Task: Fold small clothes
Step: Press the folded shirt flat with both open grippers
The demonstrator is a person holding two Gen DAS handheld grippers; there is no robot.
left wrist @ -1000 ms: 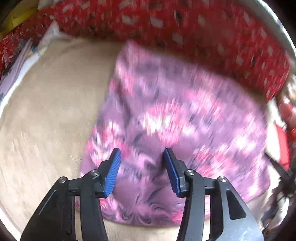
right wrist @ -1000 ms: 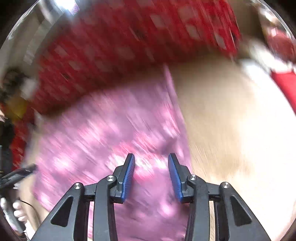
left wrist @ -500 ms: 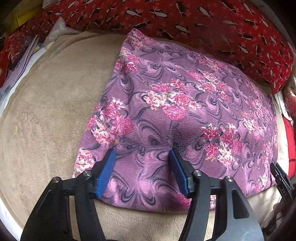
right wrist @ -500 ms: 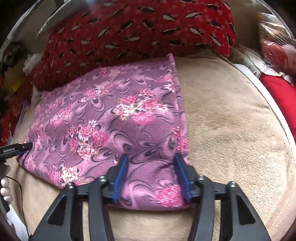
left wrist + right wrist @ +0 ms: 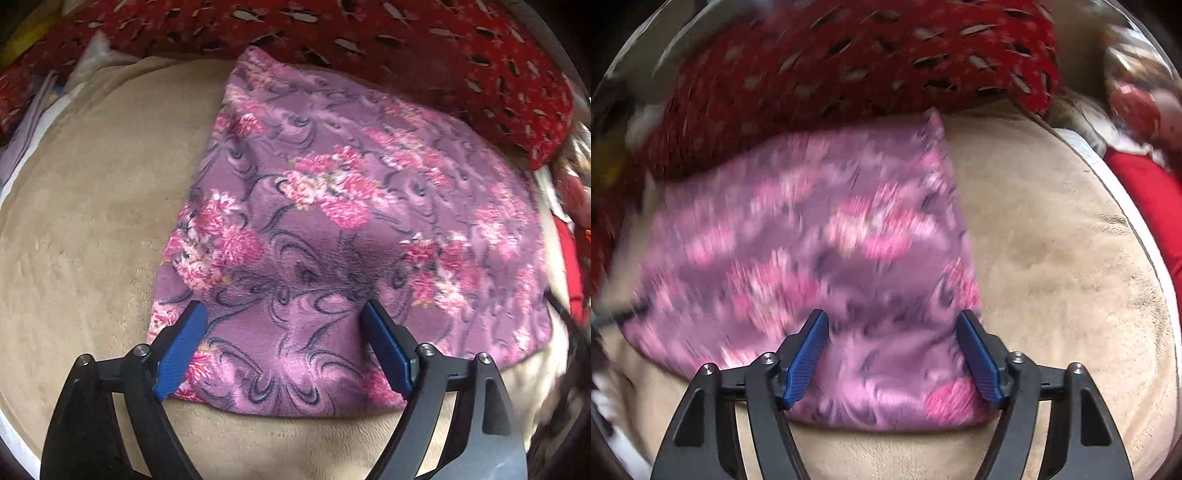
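Observation:
A purple fleece cloth with pink flowers [image 5: 332,229] lies flat and folded on a beige blanket [image 5: 81,229]. My left gripper [image 5: 282,325] is open and empty, above the cloth's near left corner. My right gripper [image 5: 892,330] is open and empty, above the cloth's [image 5: 812,251] near right corner; this view is motion-blurred. The blue pads [image 5: 181,347] stand wide apart with cloth showing between them.
A red patterned pillow [image 5: 369,40] lies along the far edge of the cloth and shows in the right wrist view [image 5: 849,59] too. Red fabric [image 5: 1145,206] and clutter lie at the right. Papers [image 5: 33,110] lie at the far left.
Both grippers have opened wider and drawn back a little from the cloth. The cloth lies flat and has not moved since half a second ago.

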